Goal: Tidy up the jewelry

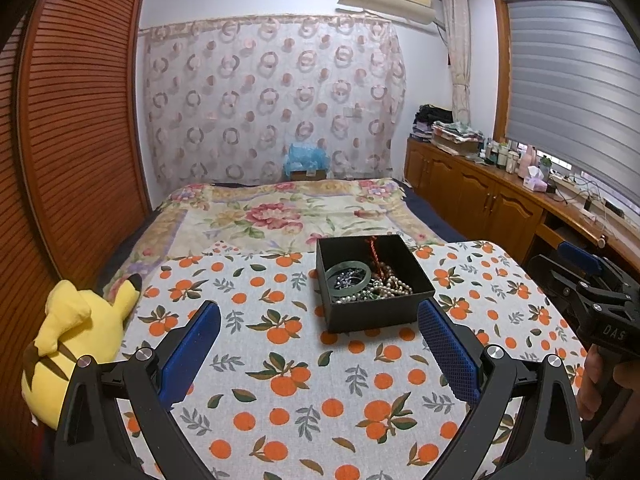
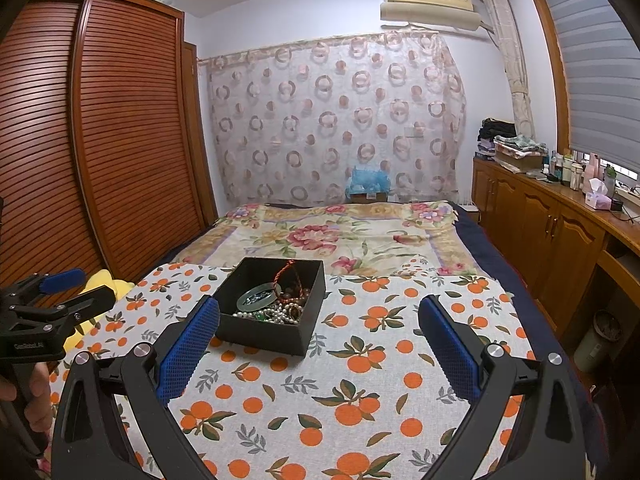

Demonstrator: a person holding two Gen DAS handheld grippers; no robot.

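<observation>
Above the orange-print cloth, the left gripper is being held with its jaws spread wide, nothing being gripped between the blue pads; the pads are being kept clear of the cloth and of every item. The right gripper is likewise being held fully parted and empty, its left pad sitting just beside the near corner of the black box, contact not being discernible. Each gripper is being seen at the edge of the other's view, grasped by a hand.

The black box, open-topped, is being kept on the cloth ahead of both grippers. Inside it, the jewelry is lying heaped: a green bangle is resting on top, a pearl strand is lying tangled beside it, and a red braided cord is leaning against the far wall.

A yellow plush toy is lying at the cloth's left edge. A floral bedspread is lying beyond the cloth.
</observation>
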